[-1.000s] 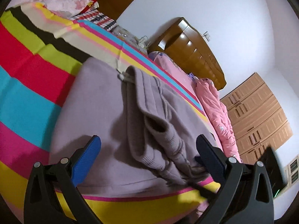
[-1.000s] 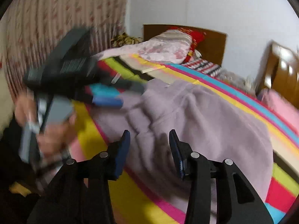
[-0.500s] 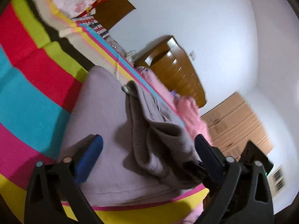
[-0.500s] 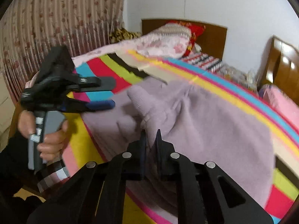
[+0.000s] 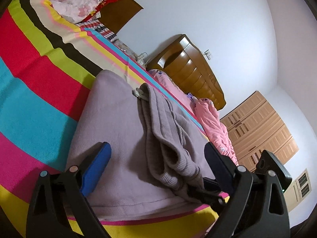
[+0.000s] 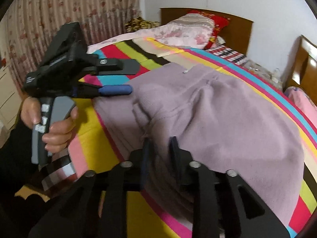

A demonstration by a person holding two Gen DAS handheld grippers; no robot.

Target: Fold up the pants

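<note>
The lilac fleece pants [image 5: 118,130] lie on a striped bedspread [image 5: 33,107], with one leg end bunched in a ridge [image 5: 168,138] on top. My left gripper [image 5: 156,156] is open and empty, held just above the pants' near edge. My right gripper [image 6: 159,146] has its jaws close together on a fold of the pants [image 6: 218,111] near the bed's front edge. The left gripper [image 6: 116,79] also shows in the right wrist view, held in a hand.
Pillows and a floral quilt [image 6: 178,31] lie at the wooden headboard [image 6: 239,29]. A second bed with pink bedding [image 5: 210,119] and a brown headboard [image 5: 190,69] stands beside. A wardrobe [image 5: 257,129] stands behind it, and a curtain [image 6: 69,10] hangs at the left.
My right gripper closed from open onto a fold of the pants, then the jaws parted slightly. My left gripper stayed open and shifted a little over the pants.
</note>
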